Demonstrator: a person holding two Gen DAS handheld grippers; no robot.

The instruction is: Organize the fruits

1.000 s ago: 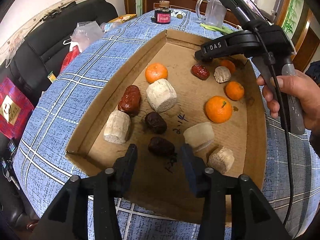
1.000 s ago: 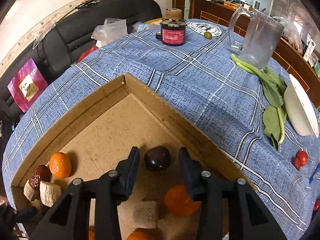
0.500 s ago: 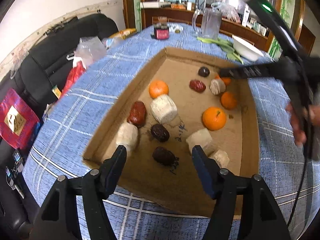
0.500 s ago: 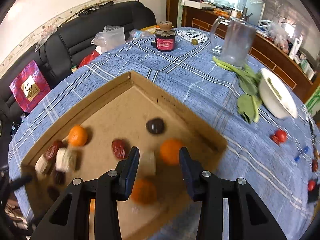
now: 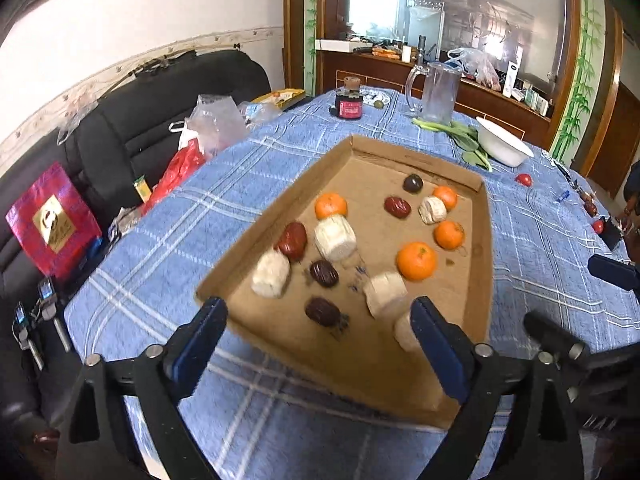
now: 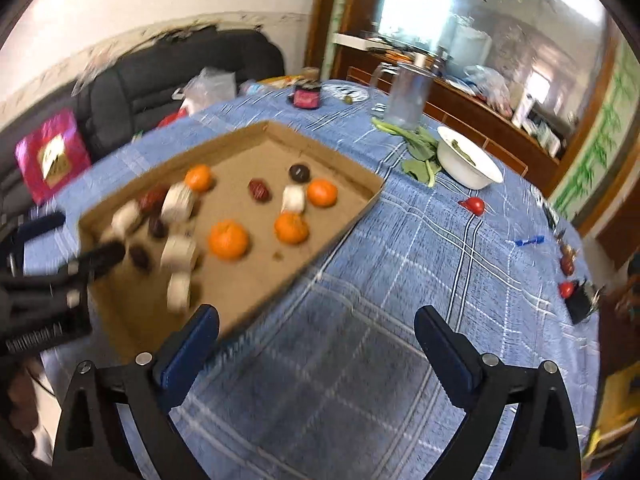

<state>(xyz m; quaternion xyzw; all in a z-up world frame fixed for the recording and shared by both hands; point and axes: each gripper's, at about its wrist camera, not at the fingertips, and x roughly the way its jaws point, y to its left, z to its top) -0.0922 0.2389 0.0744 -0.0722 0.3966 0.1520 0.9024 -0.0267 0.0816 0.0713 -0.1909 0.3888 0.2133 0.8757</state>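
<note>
While lying flat, cardboard tray (image 5: 485, 240) runs lengthwise toward the pitcher (image 5: 438, 92).

Fruits (image 5: 416, 261) in tray (image 5: 486, 240) on table (image 5: 192, 216)

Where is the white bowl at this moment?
The white bowl stands on the blue tablecloth beyond the far right corner of the cardboard tray, beside the green leaves and near the clear jug.
</note>
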